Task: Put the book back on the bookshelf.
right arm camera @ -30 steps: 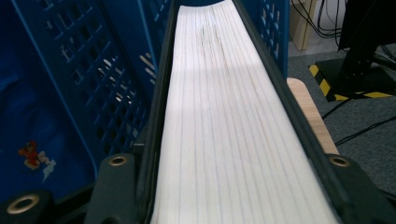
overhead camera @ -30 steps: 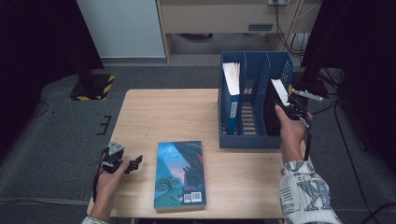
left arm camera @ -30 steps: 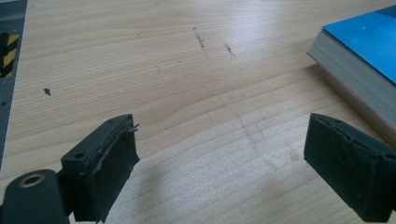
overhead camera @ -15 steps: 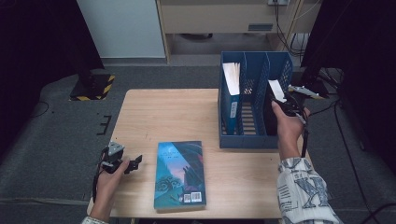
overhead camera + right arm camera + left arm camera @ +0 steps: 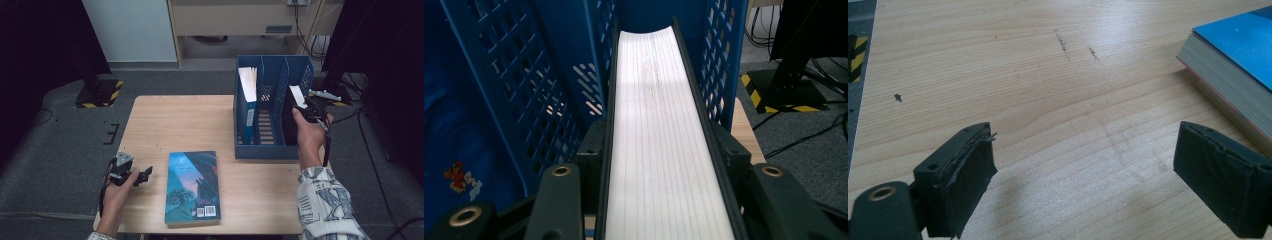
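Note:
A blue file holder (image 5: 260, 150) with three slots stands at the table's far right. My right gripper (image 5: 306, 107) holds a black-covered book (image 5: 289, 120) upright in the rightmost slot. Its jaws have just been closing, and in the right gripper view the gripper (image 5: 659, 145) presses on both covers of the book (image 5: 659, 75), whose white page edge faces up. A blue-covered book (image 5: 192, 187) lies flat near the table's front. To its left, my left gripper (image 5: 144, 176) rests low over the wood, open and holding nothing. The left gripper view shows that gripper (image 5: 1088, 170) with the flat book's corner (image 5: 1238, 55) beyond its right jaw.
Another book (image 5: 247, 85) with a blue spine stands in the holder's leftmost slot. The holder's perforated divider (image 5: 524, 100) runs close beside the held book. Cables (image 5: 350, 115) trail off the table's right edge, and a cabinet (image 5: 240, 20) stands beyond the table.
The right hand and the black book have edged a little to the left in the slot. The left hand and the flat book have not moved.

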Available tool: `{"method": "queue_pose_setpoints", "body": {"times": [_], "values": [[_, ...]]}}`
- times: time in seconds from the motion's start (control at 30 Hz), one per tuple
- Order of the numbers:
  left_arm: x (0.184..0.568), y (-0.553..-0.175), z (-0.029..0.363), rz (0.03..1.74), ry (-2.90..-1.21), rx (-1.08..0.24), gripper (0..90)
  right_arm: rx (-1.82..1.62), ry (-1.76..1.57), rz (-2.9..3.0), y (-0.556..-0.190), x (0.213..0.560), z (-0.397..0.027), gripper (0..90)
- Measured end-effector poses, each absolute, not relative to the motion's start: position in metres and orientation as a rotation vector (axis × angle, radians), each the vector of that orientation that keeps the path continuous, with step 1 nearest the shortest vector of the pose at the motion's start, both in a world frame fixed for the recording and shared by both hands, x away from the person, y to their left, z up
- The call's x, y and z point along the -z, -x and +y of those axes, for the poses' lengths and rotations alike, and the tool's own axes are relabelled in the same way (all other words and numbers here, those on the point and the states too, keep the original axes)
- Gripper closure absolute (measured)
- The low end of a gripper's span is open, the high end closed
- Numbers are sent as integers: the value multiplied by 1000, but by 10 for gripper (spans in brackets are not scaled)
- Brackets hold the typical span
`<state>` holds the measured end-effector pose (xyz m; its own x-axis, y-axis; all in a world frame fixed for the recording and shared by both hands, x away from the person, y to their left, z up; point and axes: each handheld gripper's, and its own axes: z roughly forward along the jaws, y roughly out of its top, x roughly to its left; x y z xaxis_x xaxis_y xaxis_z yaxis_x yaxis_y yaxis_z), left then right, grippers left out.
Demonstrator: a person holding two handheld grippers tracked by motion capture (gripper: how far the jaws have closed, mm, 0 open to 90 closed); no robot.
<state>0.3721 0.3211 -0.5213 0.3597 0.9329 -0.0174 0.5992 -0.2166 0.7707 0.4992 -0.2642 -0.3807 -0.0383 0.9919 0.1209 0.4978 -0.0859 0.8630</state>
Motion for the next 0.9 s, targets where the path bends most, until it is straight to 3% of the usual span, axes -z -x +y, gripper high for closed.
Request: {"method": "queue_pose_setpoints", "body": {"times": [0.9], "values": [[522, -372, 322, 1332, -1915, -611, 90, -1024, -1619, 1563, -544, 377, -268, 535]]}}
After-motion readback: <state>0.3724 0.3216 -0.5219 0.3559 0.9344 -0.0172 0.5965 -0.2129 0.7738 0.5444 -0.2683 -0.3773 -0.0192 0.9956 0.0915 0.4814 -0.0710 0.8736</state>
